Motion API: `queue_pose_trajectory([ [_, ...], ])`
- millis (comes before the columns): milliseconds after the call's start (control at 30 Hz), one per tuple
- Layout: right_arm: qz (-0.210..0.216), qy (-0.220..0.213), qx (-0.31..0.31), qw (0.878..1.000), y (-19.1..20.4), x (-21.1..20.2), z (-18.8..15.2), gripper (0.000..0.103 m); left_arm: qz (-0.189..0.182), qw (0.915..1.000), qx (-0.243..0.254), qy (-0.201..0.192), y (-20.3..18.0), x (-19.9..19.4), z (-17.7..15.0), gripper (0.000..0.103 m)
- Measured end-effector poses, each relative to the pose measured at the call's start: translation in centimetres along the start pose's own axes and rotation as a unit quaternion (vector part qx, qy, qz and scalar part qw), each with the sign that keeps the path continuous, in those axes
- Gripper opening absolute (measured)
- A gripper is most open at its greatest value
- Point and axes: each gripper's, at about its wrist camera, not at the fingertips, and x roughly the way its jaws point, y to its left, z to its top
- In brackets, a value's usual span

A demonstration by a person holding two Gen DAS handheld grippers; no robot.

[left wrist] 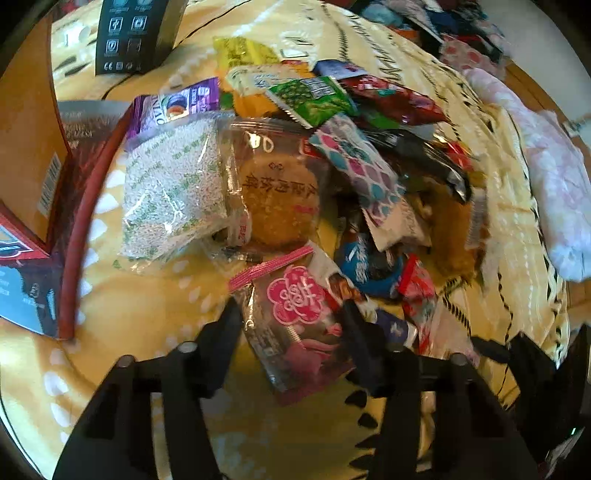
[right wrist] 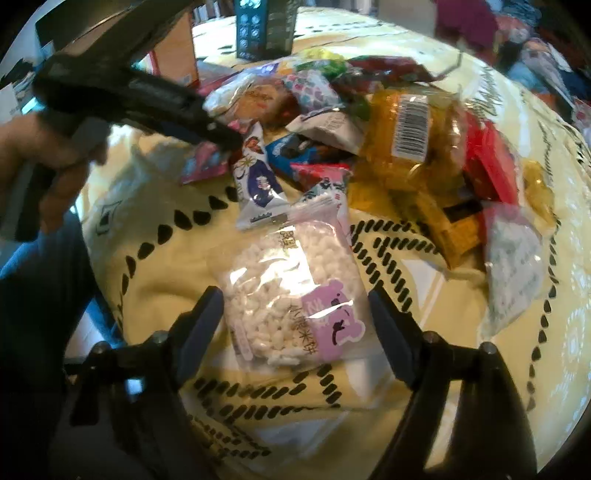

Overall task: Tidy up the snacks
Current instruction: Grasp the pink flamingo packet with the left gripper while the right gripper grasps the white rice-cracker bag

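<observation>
A heap of wrapped snacks (left wrist: 332,155) lies on a yellow patterned cloth (left wrist: 147,314). My left gripper (left wrist: 291,321) is open, its fingers either side of a pink flower-printed packet (left wrist: 295,317) at the heap's near edge. My right gripper (right wrist: 295,306) is open around a clear pack of white puffed rice with a purple bear label (right wrist: 291,295), lying flat on the cloth (right wrist: 166,266). In the right wrist view the left gripper (right wrist: 225,136) reaches into the heap (right wrist: 369,122) from the upper left.
A red-rimmed tray (left wrist: 85,221) and cardboard boxes (left wrist: 29,147) stand at the left. A dark printed box (left wrist: 129,33) stands at the back, also in the right wrist view (right wrist: 266,26). Piled fabric (left wrist: 546,184) lies at the right.
</observation>
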Motion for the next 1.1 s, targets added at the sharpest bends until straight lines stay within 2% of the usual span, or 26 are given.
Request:
queue_pose_trajectory([
  [167,-0.016,-0.03,0.065,0.997,-0.5,-1.1,-0.9,0.077,0.02,0.9951,0.096,-0.016,-1.4,-1.7,-1.3,0.051],
  [233,-0.024,-0.037,0.104,0.994,-0.9,-1.4,-1.5,0.077,0.025,0.9913,0.129,0.002,-1.6,-1.1,-1.6,0.051],
  [367,-0.018,-0.045,0.148,0.988,-1.5,-1.1,-2.5,0.079,0.007,0.9953,0.096,-0.003,-0.5,-0.2,-2.1,0.06],
  [533,-0.033,-0.04,0.141,0.989,-1.3,-0.8,-1.8,0.079,0.003,0.9963,0.084,-0.016,0.0,0.0,-2.6,0.063],
  [767,-0.038,-0.053,0.16,0.985,-1.4,-1.0,-2.4,0.077,0.0,0.9925,0.115,-0.041,-0.2,-1.6,-3.1,0.05],
  [833,-0.039,-0.062,0.17,0.983,-1.5,-1.5,-2.6,0.075,-0.004,0.9908,0.125,-0.05,-0.6,-2.7,-3.0,0.049],
  [933,-0.043,-0.077,0.185,0.979,-1.8,-2.7,-2.4,0.063,-0.01,0.9838,0.155,-0.089,-1.9,-5.9,-3.0,0.049],
  [967,-0.045,-0.083,0.188,0.978,-1.9,-3.2,-2.2,0.039,-0.012,0.9823,0.16,-0.098,-2.1,-6.6,-2.9,0.049],
  [1000,-0.047,-0.086,0.191,0.977,-2.1,-3.6,-2.1,0.025,-0.015,0.9803,0.164,-0.109,-2.2,-7.5,-2.8,0.049],
  [1033,-0.046,-0.087,0.193,0.976,-2.3,-3.9,-1.8,0.02,-0.017,0.9786,0.167,-0.119,-2.4,-8.3,-2.6,0.049],
  [1100,-0.046,-0.086,0.197,0.976,-2.5,-4.2,-1.2,0.02,-0.015,0.9757,0.174,-0.132,-2.6,-9.4,-2.4,0.049],
])
